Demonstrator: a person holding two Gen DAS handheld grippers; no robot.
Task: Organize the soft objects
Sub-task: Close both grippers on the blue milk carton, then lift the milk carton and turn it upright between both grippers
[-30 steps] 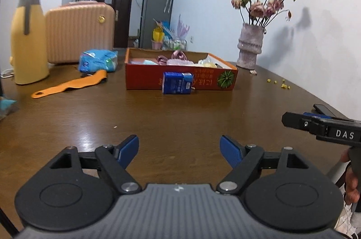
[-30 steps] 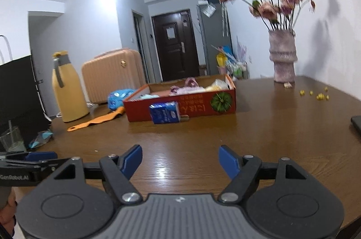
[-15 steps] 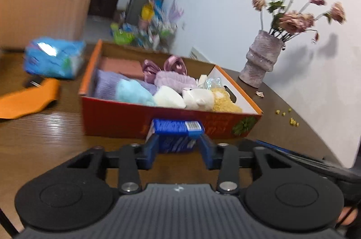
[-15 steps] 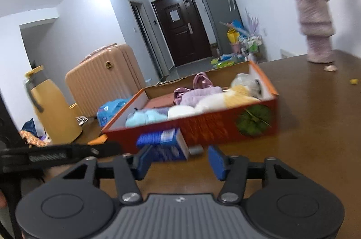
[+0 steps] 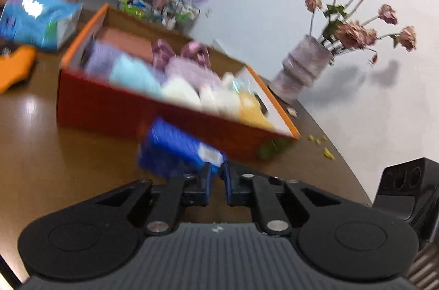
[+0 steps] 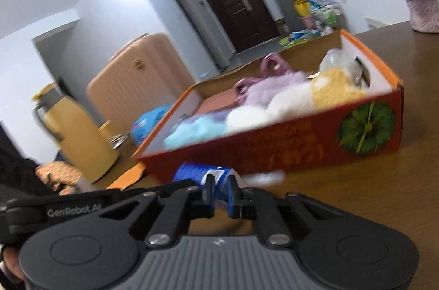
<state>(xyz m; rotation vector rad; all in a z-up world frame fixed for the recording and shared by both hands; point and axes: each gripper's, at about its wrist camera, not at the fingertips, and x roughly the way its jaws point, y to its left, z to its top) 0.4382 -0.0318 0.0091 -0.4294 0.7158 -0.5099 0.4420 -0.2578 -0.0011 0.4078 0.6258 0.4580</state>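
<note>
A red cardboard box [image 5: 115,109] [image 6: 288,150] on the brown table holds several soft plush items in purple, light blue, white and yellow. A small blue carton [image 5: 175,150] [image 6: 197,173] lies on the table against the box's front wall. My left gripper [image 5: 216,175] has its jaws nearly closed at the carton's right corner; the blur hides whether it grips it. My right gripper [image 6: 219,188] has its jaws nearly closed at the carton's right end, seemingly pinching its edge.
A grey vase of dried pink flowers [image 5: 301,70] stands right of the box. A blue packet [image 5: 38,18] and an orange strap [image 5: 16,65] lie left of it. A yellow jug [image 6: 74,131] and peach suitcase [image 6: 137,87] stand behind. A dark phone [image 5: 403,188] lies at right.
Both grippers have moved forward to the blue carton and their jaws have closed from wide open to nearly shut. Both views are tilted and blurred by motion.
</note>
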